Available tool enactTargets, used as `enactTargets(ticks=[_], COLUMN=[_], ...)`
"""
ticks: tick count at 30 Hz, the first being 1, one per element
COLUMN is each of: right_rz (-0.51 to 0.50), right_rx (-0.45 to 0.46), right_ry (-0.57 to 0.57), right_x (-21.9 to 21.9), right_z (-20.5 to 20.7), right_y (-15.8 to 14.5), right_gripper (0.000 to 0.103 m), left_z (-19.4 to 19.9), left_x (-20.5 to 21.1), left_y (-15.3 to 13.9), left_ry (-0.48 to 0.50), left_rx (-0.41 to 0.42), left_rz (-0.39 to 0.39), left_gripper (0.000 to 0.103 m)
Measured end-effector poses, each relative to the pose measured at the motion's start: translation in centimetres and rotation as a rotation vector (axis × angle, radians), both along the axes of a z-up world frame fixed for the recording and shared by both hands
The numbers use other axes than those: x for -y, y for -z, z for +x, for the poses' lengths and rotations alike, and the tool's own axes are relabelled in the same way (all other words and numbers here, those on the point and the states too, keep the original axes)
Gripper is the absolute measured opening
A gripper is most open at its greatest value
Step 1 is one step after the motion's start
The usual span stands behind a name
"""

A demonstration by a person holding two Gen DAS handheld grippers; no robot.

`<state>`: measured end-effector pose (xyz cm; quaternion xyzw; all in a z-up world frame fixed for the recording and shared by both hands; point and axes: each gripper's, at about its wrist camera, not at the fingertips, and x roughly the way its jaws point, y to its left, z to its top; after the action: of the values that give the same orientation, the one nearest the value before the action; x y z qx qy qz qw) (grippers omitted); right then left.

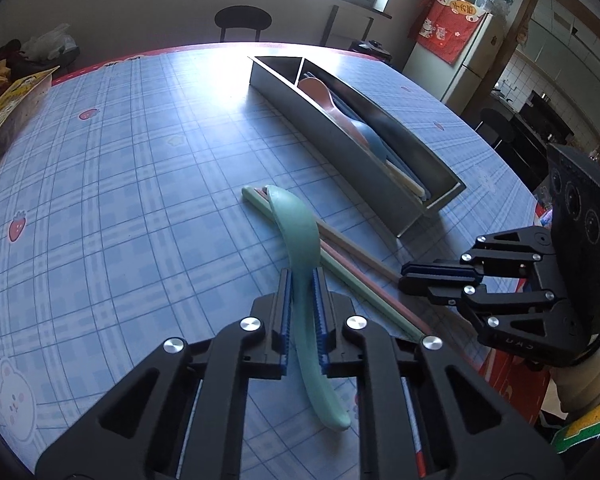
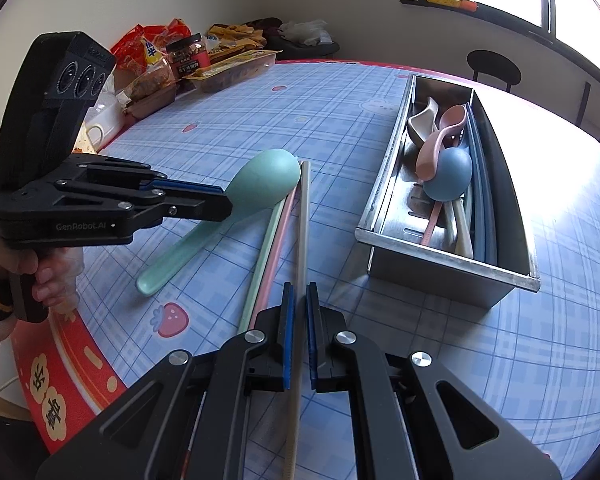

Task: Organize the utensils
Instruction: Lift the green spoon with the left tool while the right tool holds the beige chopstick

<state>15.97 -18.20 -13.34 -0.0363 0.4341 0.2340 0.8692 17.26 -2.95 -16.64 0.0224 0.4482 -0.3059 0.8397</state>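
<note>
Left hand-held gripper (image 1: 302, 280) clamps green spoon (image 1: 296, 232) | right hand-held gripper (image 2: 299, 304) clamps grey chopstick (image 2: 303, 240)

1. The blue checked tablecloth (image 1: 120, 200) lies bare across its middle and far left; a gripper could pass freely there.
2. The metal utensil tray (image 2: 440, 258) stands to the right, its walls upright; entry is from above only, and spoons (image 2: 446, 174) and sticks already fill much of its floor.
3. Between the tray and the loose chopsticks (image 2: 276, 236) runs a bare strip of cloth.
4. The left gripper (image 2: 224, 204) and right gripper (image 2: 298, 332) sit near each other over the chopsticks, crowding that spot.
5. Snack packets and a jar (image 2: 188, 56) line the far left edge of the table.
</note>
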Motion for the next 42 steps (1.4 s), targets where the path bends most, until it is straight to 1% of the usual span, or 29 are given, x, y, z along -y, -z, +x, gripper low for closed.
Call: enactTargets(ticks=[5, 8, 11, 13, 15, 17, 20, 24, 26, 27, 29, 32, 38, 42], right_rz=[-0.008, -0.013, -0.019, -0.023, -0.026, -0.027, -0.026, -0.036, -0.052, -0.063, -0.105, -0.162, -0.158, -0.159], right_rx=[0.004, 0.006, 0.008, 0.009, 0.011, 0.011, 0.011, 0.015, 0.022, 0.027, 0.046, 0.074, 0.071, 0.072], right_ry=[0.000, 0.000, 0.000, 0.000, 0.001, 0.001, 0.001, 0.001, 0.000, 0.000, -0.001, -0.003, -0.002, 0.001], right_x=[-0.2, -0.3, -0.4, -0.4, -0.5, -0.5, -0.5, -0.6, -0.7, -0.8, -1.3, -2.0, -1.9, -2.0], right_z=[-0.1, -0.1, -0.2, -0.2, -0.2, -0.2, -0.2, -0.1, -0.2, -0.3, -0.5, -0.8, -0.7, -0.8], right_y=[0.0, 0.0, 0.0, 0.0, 0.0, 0.0, 0.0, 0.1, 0.1, 0.1, 0.1, 0.1, 0.1, 0.2], right_gripper=[0.006, 0.006, 0.006, 0.006, 0.006, 0.006, 0.006, 0.006, 0.006, 0.006, 0.006, 0.006, 0.007, 0.007], left_z=[-1.4, -2.0, -2.5, -2.7, -2.9, -2.8, -2.9, -2.2, -2.2, -2.3, -2.8, -3.1, -2.9, -3.3], left_x=[0.6, 0.7, 0.9, 1.1, 1.1, 1.0, 0.9, -0.8, -1.5, -1.6, -1.7, -1.7, -2.9, -2.7], left_y=[0.1, 0.3, 0.7, 1.2, 1.3, 1.2, 1.1, 1.1, 1.2, 1.0, 0.6, 0.4, 0.1, -0.2], left_ry=[0.051, 0.078, 0.091, 0.099, 0.101, 0.091, 0.058, -0.029, -0.055, -0.063, -0.062, -0.066, -0.099, -0.095], left_rx=[0.017, 0.010, 0.002, -0.006, 0.001, -0.004, 0.029, 0.040, 0.038, 0.055, 0.090, 0.108, 0.108, 0.129], left_rz=[0.015, 0.003, 0.002, 0.021, 0.020, 0.018, 0.047, 0.033, 0.015, 0.014, 0.019, 0.023, -0.037, -0.025], left_gripper=[0.014, 0.015, 0.015, 0.015, 0.015, 0.014, 0.013, 0.011, 0.011, 0.011, 0.011, 0.011, 0.011, 0.011])
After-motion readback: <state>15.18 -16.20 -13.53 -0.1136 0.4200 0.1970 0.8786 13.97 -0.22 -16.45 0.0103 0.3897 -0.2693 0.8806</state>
